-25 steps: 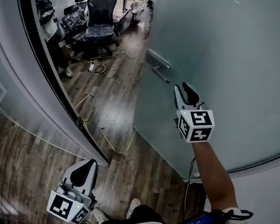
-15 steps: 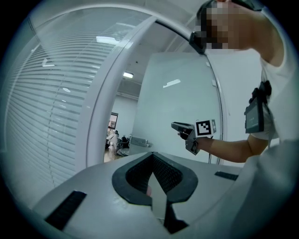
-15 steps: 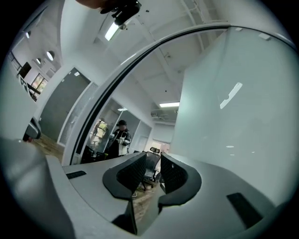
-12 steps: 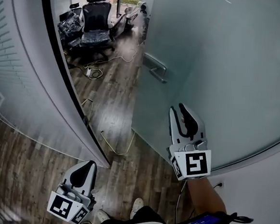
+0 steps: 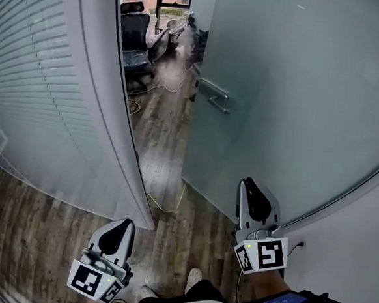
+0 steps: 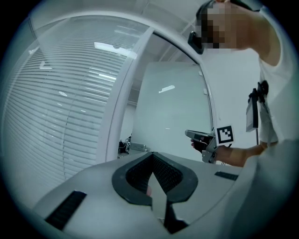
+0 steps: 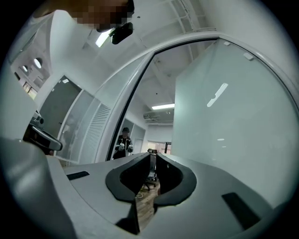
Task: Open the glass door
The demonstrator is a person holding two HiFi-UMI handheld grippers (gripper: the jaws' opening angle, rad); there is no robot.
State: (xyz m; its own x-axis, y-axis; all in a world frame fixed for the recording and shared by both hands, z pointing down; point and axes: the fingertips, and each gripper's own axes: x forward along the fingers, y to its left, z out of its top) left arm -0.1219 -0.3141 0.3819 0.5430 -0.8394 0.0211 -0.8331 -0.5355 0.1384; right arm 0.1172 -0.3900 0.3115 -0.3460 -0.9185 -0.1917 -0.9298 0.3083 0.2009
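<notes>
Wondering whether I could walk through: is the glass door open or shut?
Open: the glass door stands ajar, office chair showing through the gap.

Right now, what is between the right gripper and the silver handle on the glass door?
Only the frosted glass door itself, its pane bare, as the head view shows. The right gripper, jaws closing on nothing, is apart from the silver metal handle.

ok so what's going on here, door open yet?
A person holds a gripper in each hand in front of a frosted glass door. The door stands open, and an office chair shows through the gap. The right gripper is low and well clear of the door handle, its jaws closing with nothing between them. The left gripper hangs low, shut and empty.
</notes>
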